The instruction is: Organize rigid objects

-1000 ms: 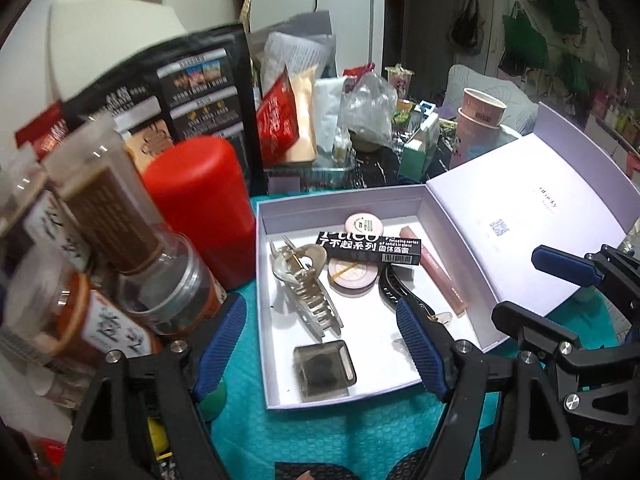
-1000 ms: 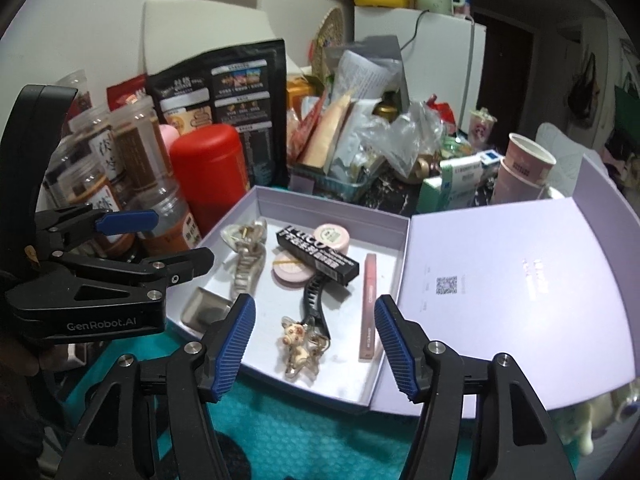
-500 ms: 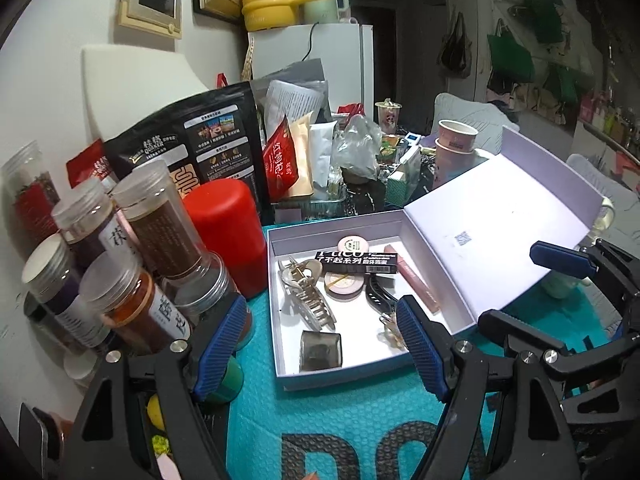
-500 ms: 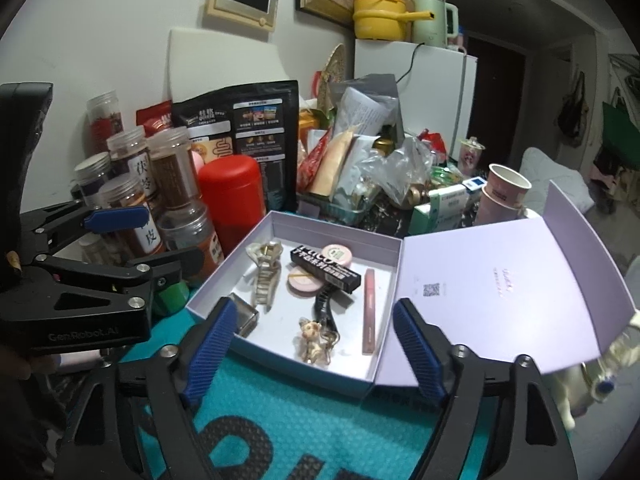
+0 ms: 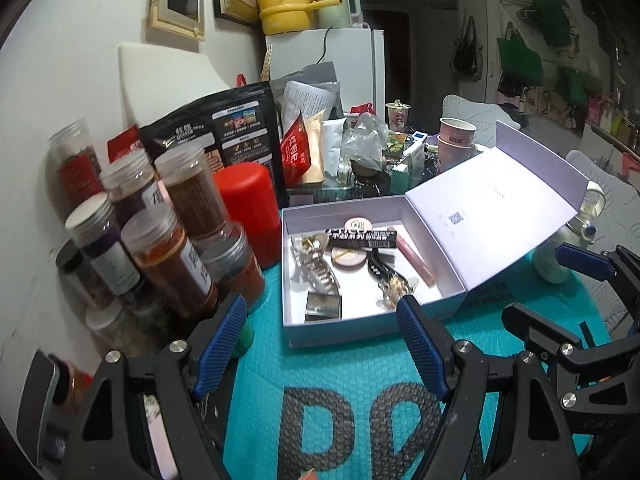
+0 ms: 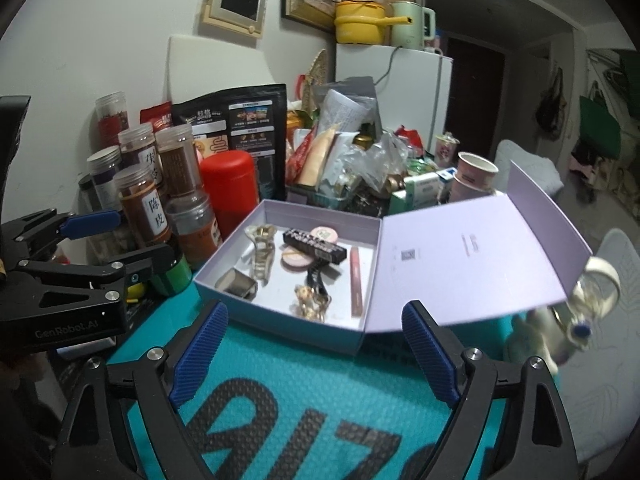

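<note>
Teal bubble-textured mat (image 6: 320, 376) is bearing open lilac cardboard box (image 6: 280, 320); near it, left gripper (image 5: 320, 344) is hovering spread, right gripper (image 6: 316, 356) is opening, both empty.

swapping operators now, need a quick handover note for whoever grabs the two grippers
Left gripper: open, empty, short of the box.
Right gripper: jaws opening, nothing between them, also short of the box.
The lavender box sits on the teal mat, lid flipped open to the right.
Done, by the look of it: inside lie a hair claw clip, black cosmetic carton, two round compacts, pink lip gloss tube, black clip, gold charm and a small square case.
Left: probably closing the lid; spice jars stay outside.
</note>
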Available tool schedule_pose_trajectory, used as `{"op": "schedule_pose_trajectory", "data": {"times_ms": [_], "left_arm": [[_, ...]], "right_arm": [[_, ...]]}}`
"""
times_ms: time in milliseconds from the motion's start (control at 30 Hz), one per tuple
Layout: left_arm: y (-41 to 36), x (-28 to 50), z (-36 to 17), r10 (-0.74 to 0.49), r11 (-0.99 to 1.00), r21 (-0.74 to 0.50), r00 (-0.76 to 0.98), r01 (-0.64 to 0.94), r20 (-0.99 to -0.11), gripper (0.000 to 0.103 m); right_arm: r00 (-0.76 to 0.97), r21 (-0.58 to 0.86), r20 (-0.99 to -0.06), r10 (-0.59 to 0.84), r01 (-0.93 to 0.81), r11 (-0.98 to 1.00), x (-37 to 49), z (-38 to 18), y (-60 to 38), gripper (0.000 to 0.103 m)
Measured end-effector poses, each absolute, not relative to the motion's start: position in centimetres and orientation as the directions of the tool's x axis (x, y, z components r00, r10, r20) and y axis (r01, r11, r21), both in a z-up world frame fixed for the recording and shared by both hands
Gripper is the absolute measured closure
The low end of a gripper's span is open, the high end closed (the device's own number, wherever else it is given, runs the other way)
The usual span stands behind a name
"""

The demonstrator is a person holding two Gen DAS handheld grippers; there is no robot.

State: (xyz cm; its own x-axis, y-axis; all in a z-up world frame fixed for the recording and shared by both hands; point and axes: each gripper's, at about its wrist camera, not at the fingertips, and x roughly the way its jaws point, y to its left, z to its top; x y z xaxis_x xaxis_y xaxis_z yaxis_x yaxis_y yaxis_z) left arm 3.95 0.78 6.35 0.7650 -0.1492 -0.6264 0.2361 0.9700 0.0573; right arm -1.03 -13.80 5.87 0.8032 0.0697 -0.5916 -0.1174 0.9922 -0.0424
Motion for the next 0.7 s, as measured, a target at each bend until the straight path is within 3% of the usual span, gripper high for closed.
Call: {"op": "schedule_pose_trajectory", "data": {"times_ms": [700], "left_arm": [[0.9,0.9,3.2,-0.141,0.972,0.043,0.722,0.230,-0.677,0.025]], "right_arm": [[0.752,0.013,-0.658,0.039,-0.041,0.999,-4.2,2.9,-14.3,0.013]]}}
